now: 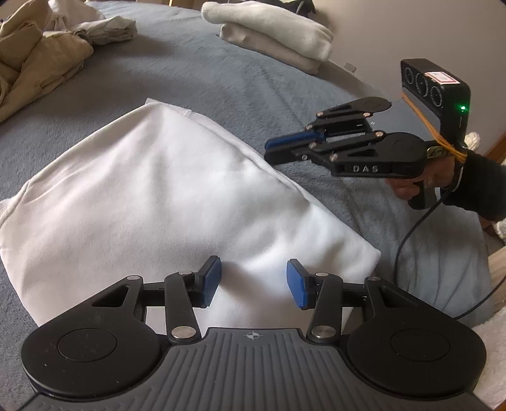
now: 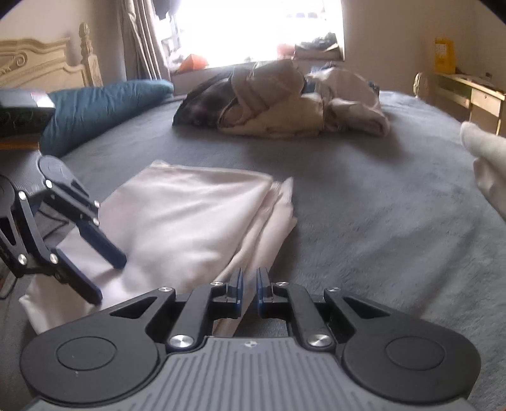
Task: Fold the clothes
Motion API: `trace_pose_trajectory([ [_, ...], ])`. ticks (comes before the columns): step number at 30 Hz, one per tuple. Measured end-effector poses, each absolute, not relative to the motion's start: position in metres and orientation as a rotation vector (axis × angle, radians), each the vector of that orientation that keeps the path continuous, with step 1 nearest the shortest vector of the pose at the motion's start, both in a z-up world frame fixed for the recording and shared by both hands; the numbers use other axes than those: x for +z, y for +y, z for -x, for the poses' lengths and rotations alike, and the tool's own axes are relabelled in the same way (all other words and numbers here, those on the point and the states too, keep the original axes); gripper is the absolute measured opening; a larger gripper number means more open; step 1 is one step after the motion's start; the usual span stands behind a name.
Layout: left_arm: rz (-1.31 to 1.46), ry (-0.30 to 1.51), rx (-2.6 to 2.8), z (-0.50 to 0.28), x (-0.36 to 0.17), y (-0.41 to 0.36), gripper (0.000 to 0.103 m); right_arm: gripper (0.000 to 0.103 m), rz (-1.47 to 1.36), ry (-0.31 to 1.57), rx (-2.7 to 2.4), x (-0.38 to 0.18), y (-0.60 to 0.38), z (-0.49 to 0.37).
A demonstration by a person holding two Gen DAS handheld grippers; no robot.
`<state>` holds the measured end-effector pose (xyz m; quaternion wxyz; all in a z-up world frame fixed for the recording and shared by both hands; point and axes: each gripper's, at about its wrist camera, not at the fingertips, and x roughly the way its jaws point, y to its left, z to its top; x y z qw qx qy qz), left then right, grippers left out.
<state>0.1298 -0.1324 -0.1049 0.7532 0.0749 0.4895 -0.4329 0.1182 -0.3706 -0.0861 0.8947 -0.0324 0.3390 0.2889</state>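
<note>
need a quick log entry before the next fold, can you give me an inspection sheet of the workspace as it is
Surface: grey bed cover, soft, lightly rumpled.
Job's things: folded white garment lying flat near both grippers; layered edges show on its right side in the right wrist view. Stack of folded white clothes near the far edge.
Clutter: heap of unfolded beige clothes at the far side; teal pillow by the headboard.
Grippers: left gripper open over the garment, empty. Right gripper nearly closed, holding nothing, beside the garment's edge.
Cables: black cable trailing from the right gripper's handle over the cover.
Surroundings: bright window, curtain, wooden desk at right.
</note>
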Motion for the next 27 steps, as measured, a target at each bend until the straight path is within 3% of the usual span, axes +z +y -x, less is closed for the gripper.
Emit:
trace_pose_trajectory([
  [9, -0.098, 1.082, -0.944, -0.134, -0.103, -0.129, 0.046, 0.008, 0.079, 0.706, 0.645, -0.094, -0.364, -0.122],
  [18, -0.086, 1.081, -0.947, -0.133, -0.103, -0.129, 0.046, 0.008, 0.284, 0.695, 0.65, -0.098, -0.341, -0.12],
  [27, -0.07, 1.089, -0.94, -0.13, -0.105, -0.127, 0.046, 0.009, -0.045, 0.782, 0.667, -0.104, -0.369, -0.138],
])
